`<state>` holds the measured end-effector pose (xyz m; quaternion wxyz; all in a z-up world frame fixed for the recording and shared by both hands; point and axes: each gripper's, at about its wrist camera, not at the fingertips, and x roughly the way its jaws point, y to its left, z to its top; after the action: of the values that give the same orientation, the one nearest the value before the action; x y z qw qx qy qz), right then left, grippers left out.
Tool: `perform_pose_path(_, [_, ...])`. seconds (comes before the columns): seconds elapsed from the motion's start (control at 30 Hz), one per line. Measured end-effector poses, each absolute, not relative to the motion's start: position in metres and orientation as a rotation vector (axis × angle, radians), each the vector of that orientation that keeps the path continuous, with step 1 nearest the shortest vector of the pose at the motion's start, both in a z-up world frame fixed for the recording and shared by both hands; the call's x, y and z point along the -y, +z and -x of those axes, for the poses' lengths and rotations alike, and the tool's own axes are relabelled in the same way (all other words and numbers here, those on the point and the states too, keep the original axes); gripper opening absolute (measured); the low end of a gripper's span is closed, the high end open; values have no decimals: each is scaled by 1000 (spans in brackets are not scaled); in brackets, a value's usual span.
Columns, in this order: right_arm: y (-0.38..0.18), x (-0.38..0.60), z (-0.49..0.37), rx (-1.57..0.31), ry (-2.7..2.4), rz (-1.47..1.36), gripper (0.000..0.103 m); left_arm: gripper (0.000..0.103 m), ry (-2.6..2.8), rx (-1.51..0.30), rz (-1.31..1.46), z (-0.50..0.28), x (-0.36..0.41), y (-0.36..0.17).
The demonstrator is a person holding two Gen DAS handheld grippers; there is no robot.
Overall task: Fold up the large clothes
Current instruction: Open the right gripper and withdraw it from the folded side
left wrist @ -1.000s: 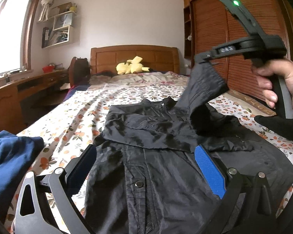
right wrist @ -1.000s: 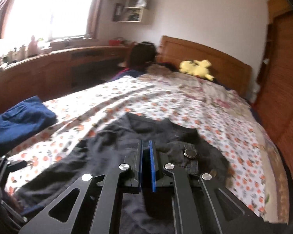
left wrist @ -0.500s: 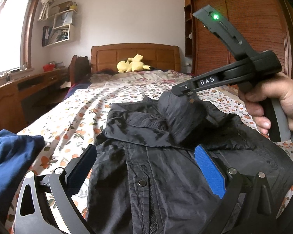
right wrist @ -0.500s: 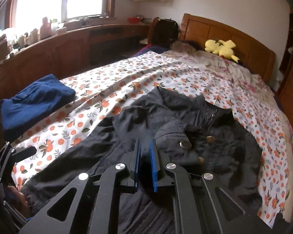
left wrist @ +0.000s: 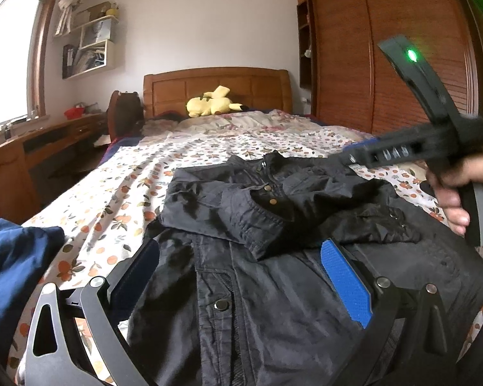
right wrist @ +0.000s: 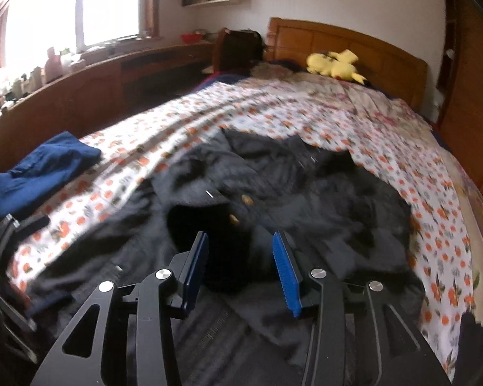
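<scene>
Black left gripper [left wrist: 241, 276], blue pads [left wrist: 344, 284], silver screws.

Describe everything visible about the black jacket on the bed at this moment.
The black jacket lies spread front-up on the floral bedsheet, collar toward the headboard. It looks like thin, slightly shiny woven fabric with metal snap buttons down the placket. One sleeve is folded across the chest, cuff showing. The right gripper is opening just above that sleeve, no pads pressing it. The left gripper hangs open over the lower front.
</scene>
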<state>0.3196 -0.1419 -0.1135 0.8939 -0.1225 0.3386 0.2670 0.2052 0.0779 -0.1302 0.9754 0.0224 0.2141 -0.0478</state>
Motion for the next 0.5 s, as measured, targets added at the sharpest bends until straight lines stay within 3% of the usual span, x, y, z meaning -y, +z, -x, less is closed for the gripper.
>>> perform_pose_path(0.17, [-146,180,-322,-749,497,235,42,101,-96,-447,-71,-211,-67,-137])
perform_pose_path(0.3, [-168,207,-320,-769,451,239,58,101,-101,-463,-101,-213,-56,-144])
perform_pose_path(0.5, [-197,230,-319,-804,429,246,58,101,-111,-493,-143,-219,-42,-156])
